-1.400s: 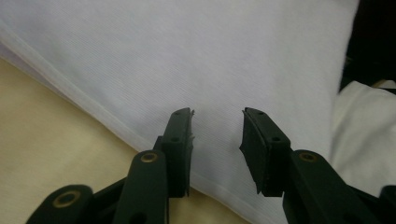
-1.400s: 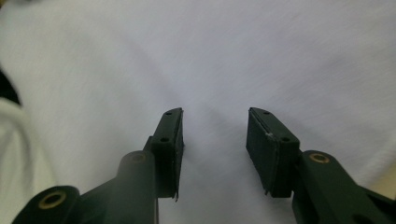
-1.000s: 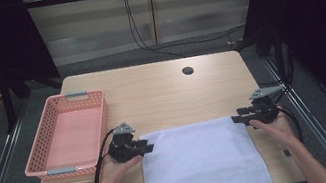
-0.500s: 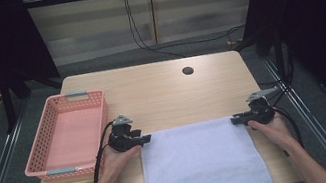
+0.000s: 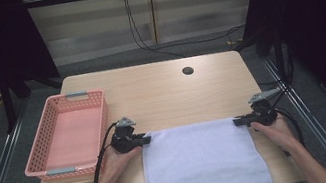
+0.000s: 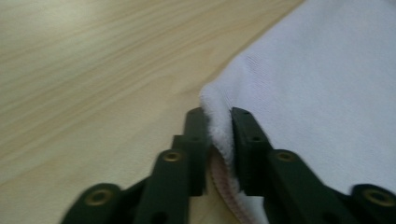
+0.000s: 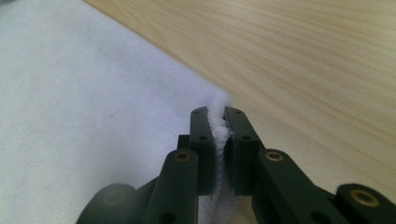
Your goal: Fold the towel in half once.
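A white towel (image 5: 203,163) lies flat on the near half of the wooden table (image 5: 161,92) and hangs over its front edge. My left gripper (image 5: 145,139) is at the towel's far left corner; its jaws have just been closing and now pinch the corner (image 6: 218,121) between them. My right gripper (image 5: 237,121) holds the far right corner, its jaws having just closed on the towel's edge (image 7: 218,122). Both grippers lie low on the table, pointing inward at each other.
A pink plastic basket (image 5: 68,133) stands at the table's left side, just left of my left hand. A small dark hole (image 5: 188,71) is in the tabletop at the far middle. Dark frames and cables surround the table.
Both grippers came in onto the towel's far corners and closed on them. The left hand shifted a little right and down to the corner.
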Available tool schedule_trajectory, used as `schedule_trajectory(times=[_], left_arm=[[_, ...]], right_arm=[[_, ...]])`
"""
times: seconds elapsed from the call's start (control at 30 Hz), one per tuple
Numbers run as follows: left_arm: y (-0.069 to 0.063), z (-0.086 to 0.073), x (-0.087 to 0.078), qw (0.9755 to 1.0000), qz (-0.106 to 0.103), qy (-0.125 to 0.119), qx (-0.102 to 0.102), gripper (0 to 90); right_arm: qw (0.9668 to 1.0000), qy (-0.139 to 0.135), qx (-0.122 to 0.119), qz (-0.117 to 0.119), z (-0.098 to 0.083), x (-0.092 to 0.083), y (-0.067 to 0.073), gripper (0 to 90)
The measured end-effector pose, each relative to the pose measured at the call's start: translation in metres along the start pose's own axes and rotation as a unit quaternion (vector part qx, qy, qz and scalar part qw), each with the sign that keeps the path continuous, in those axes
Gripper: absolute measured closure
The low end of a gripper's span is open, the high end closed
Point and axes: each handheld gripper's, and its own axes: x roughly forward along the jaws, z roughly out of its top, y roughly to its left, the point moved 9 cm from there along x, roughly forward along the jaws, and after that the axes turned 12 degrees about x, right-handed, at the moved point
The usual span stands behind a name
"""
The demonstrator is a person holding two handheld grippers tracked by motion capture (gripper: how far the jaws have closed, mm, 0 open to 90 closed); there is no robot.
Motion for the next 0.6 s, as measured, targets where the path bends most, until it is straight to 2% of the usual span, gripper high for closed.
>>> schedule_trajectory(times=[0.03,0.1,0.13,0.23,0.3,0.4,0.47,0.53,0.6], left_arm=[[0.0,0.0,-0.001,1.0,0.001,0.002,-0.002,83.3],[0.001,0.004,-0.003,0.9999,0.003,-0.006,-0.008,84.2],[0.001,0.006,-0.006,0.9998,0.001,-0.014,-0.014,84.2],[0.004,0.02,-0.018,0.9985,0.006,-0.046,-0.028,84.2],[0.006,0.03,-0.027,0.9977,0.014,-0.06,-0.027,84.2],[0.006,0.046,-0.043,0.9972,0.023,-0.069,-0.012,84.1],[0.008,0.057,-0.054,0.9962,0.031,-0.082,-0.004,84.2],[0.013,0.067,-0.061,0.9951,0.036,-0.092,-0.001,84.1],[0.02,0.074,-0.066,0.9942,0.043,-0.098,-0.003,84.2]], right_arm=[[1.0,-0.001,-0.003,0.0,0.001,-0.002,0.0,83.4],[1.0,-0.005,0.0,0.003,0.003,-0.004,0.001,83.7],[0.9995,-0.025,0.006,0.017,0.011,-0.013,0.003,84.2],[0.9982,-0.053,0.008,0.029,0.022,-0.026,0.007,84.4],[0.9976,-0.061,0.006,0.031,0.028,-0.032,0.009,84.4],[0.9957,-0.082,0.008,0.044,0.04,-0.043,0.014,84.5],[0.9951,-0.088,0.001,0.046,0.049,-0.051,0.018,84.6],[0.9941,-0.097,-0.009,0.046,0.059,-0.059,0.022,84.7],[0.9927,-0.109,-0.009,0.051,0.069,-0.065,0.024,84.7]])
